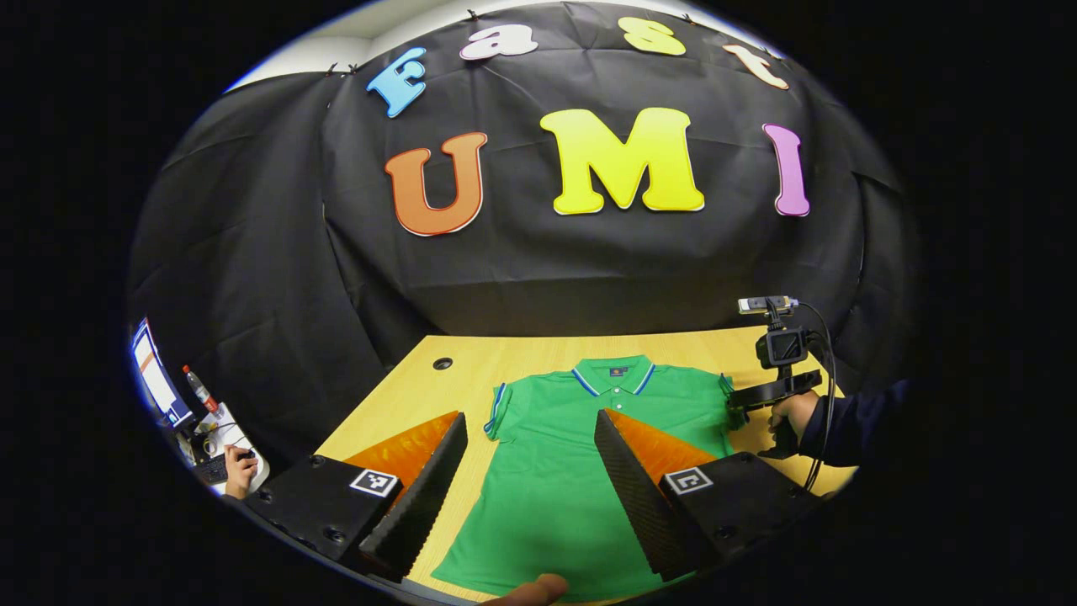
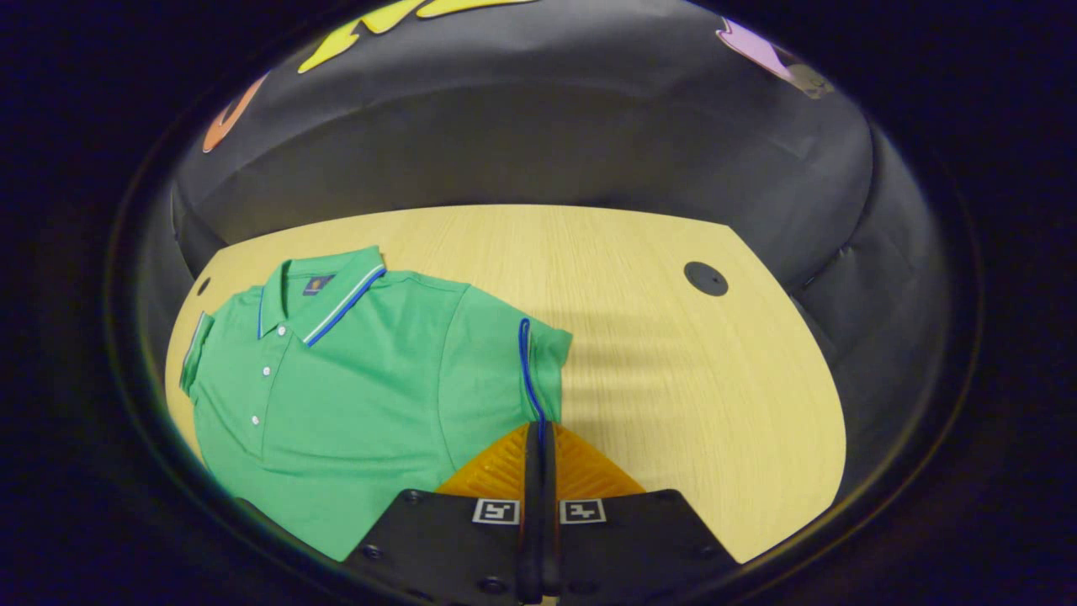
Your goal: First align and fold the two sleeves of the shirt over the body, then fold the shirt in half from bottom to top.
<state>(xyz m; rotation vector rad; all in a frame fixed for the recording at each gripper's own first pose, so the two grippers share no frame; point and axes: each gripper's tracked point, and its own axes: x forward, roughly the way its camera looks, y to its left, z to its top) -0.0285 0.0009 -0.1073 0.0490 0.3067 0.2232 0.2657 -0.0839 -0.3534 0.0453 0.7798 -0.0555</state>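
I am working on the sleeve step: my right claw [image 2: 538,438] is pinching the right sleeve [image 2: 538,362] of the green shirt [image 2: 353,379] lying flat on the table [image 2: 673,353], my left claw [image 1: 530,471] is hanging released above the shirt's body, and next I judge I should be carrying that sleeve leftward over the body.

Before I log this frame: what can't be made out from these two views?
- Left gripper view: the shirt hem, cut off by the bottom edge and the left gripper fingers.
- Right gripper view: the sleeve cuff edge where it meets the right gripper; its closed fingers cover that spot.
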